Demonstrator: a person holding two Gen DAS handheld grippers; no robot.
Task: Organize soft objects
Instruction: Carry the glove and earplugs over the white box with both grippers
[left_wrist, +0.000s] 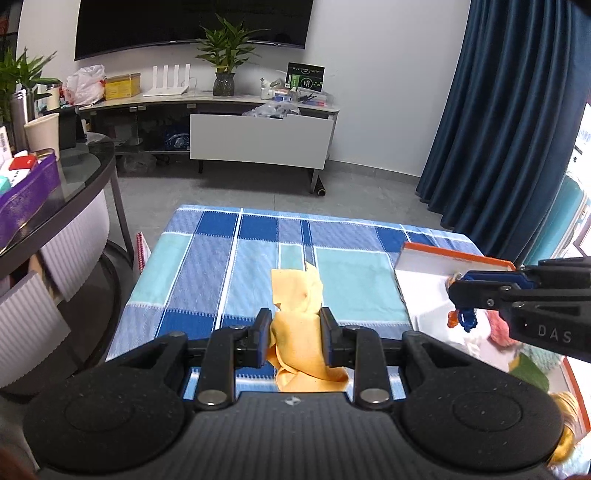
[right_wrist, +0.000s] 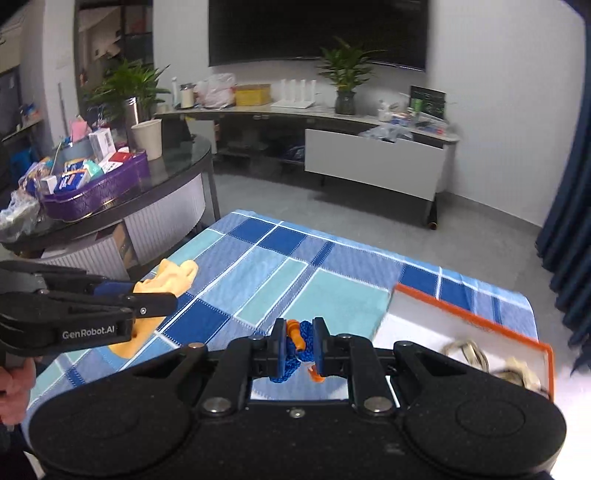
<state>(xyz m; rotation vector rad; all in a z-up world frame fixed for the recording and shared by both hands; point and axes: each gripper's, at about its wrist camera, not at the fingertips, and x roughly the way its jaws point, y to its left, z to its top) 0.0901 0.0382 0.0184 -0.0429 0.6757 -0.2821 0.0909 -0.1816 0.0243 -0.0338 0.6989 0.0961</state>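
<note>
Clamped between the pads of the left gripper (left_wrist: 295, 334), a yellow cloth (left_wrist: 299, 295) is held above the checked tablecloth (left_wrist: 229, 258), its loose end hanging limp. It is judged light and floppy, best pinched at a bunched fold. A blue-and-orange cord (right_wrist: 301, 339) is squeezed in the right gripper (right_wrist: 300, 341) near the orange-rimmed tray (right_wrist: 472, 321); it looks light but likely to slip.

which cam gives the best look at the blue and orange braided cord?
Right wrist view: the blue and orange braided cord sits centred and close, pinched in the right gripper. The left wrist view shows it only small, hanging below that gripper, near the orange-rimmed white box.
</note>
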